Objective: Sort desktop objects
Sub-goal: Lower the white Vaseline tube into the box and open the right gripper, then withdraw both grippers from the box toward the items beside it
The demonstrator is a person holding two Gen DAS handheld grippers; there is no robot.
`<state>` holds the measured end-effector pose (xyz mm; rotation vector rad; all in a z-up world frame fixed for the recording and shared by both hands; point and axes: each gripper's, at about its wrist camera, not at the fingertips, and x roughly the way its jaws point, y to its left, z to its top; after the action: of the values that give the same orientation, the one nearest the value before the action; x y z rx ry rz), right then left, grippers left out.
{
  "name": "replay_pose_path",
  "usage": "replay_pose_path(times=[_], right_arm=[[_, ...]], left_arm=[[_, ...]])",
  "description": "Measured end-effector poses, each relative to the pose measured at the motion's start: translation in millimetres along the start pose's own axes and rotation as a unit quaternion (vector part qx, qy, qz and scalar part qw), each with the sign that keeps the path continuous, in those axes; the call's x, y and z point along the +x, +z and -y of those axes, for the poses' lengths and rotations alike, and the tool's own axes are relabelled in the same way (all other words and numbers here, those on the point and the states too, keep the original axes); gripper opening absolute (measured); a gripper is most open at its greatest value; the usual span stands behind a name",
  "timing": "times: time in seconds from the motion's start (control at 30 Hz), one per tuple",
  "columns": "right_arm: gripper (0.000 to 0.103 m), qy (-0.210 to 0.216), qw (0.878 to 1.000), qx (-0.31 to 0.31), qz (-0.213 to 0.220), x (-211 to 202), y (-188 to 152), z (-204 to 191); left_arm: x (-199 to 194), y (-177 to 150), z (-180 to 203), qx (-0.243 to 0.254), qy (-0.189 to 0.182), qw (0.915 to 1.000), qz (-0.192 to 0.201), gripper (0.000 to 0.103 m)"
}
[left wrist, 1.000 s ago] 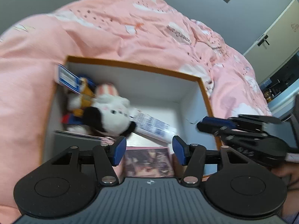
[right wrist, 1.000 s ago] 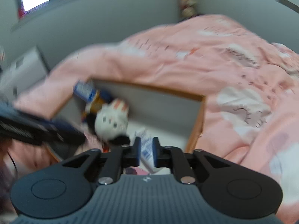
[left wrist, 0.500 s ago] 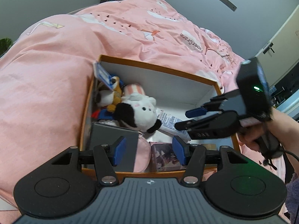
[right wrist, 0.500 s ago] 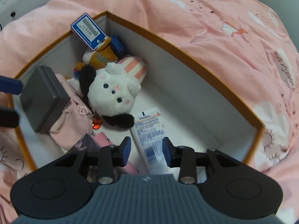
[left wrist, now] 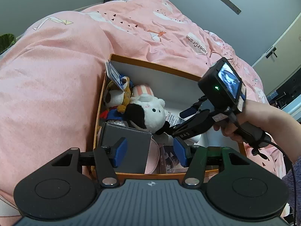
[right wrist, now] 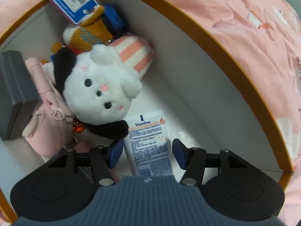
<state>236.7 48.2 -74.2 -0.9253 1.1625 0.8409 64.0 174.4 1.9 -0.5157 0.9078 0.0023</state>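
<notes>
An orange-rimmed cardboard box (left wrist: pixel 150 64) with smooth white inner walls is sitting on a bed under a soft, creased pink quilt (left wrist: pixel 56 94). Inside it, a fluffy white-and-black plush toy (right wrist: pixel 97 88) is lying at the left, leaning against a pink-and-white striped cushion (right wrist: pixel 137 54) on its far side. A brown knitted plush (right wrist: pixel 90 33) carrying a glossy blue barcode tag (right wrist: pixel 73 0) is occupying the far left corner. A matte grey rectangular case (left wrist: pixel 126 143) is resting on a padded pink pouch (right wrist: pixel 47 124) at the near left. A smooth white Vaseline tube (right wrist: pixel 148 141) is lying flat on the box floor, right of the plush toy.

The right tongs (right wrist: pixel 144 151) are reaching down into the box, blue pads spread apart on either side of the tube without visibly pressing it. The right hand (left wrist: pixel 250 120) is wrapping the handle from the right. The left tongs (left wrist: pixel 150 151) are hovering at the near rim, pads wide apart and holding nothing.
</notes>
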Motion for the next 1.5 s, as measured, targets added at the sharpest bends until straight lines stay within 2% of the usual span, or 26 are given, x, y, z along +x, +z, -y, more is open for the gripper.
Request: replay_pose_path(times=[0.23,0.37,0.47,0.57,0.63,0.8,0.83,0.87,1.0,1.3,1.5], right_arm=[[0.055,0.012,0.998,0.064,-0.023,2.1,-0.5,18.9],[0.055,0.015,0.99,0.144,-0.003,-9.4,-5.6,38.1],[0.055,0.035,0.976,0.214,0.025,-20.7,-9.2,52.1],[0.054,0.07,0.956,0.279,0.06,-31.4,-11.9,64.3],[0.054,0.078,0.942,0.312,0.094,-41.1,-12.5,68.4],[0.051,0.056,0.941,0.294,0.159,-61.7,-12.4,56.7],[0.041,0.058,0.939,0.294,0.17,-65.0,-9.0,54.0],[0.024,0.059,0.937,0.296,0.178,-65.5,-13.0,54.3],[0.021,0.08,0.933,0.295,0.189,-56.1,-12.5,52.7],[0.022,0.064,0.946,0.258,0.188,-47.3,-10.0,38.5],[0.023,0.054,0.947,0.252,0.192,-59.7,-18.0,35.2]], left_arm=[[1.4,-0.2,-2.9,-0.003,0.0,1.0,-0.002,0.064],[2.5,-1.6,-1.6,-0.002,-0.006,1.0,-0.004,0.064],[2.1,-2.2,-1.4,-0.001,-0.006,1.0,-0.005,0.064],[1.4,-2.1,-1.7,-0.004,-0.004,1.0,-0.004,0.064],[1.1,-2.2,-1.9,-0.005,-0.003,1.0,-0.005,0.064],[2.3,-2.5,-1.6,-0.004,-0.003,1.0,-0.007,0.064],[2.3,-2.5,-1.6,-0.004,-0.003,1.0,-0.007,0.064],[2.4,-2.5,-1.6,-0.004,-0.003,1.0,-0.008,0.064],[2.8,-3.6,-0.4,-0.002,-0.003,1.0,-0.009,0.064],[2.1,-3.8,-1.4,-0.005,-0.001,1.0,-0.007,0.064],[-0.3,-4.3,6.4,0.005,0.002,1.0,-0.005,0.064]])
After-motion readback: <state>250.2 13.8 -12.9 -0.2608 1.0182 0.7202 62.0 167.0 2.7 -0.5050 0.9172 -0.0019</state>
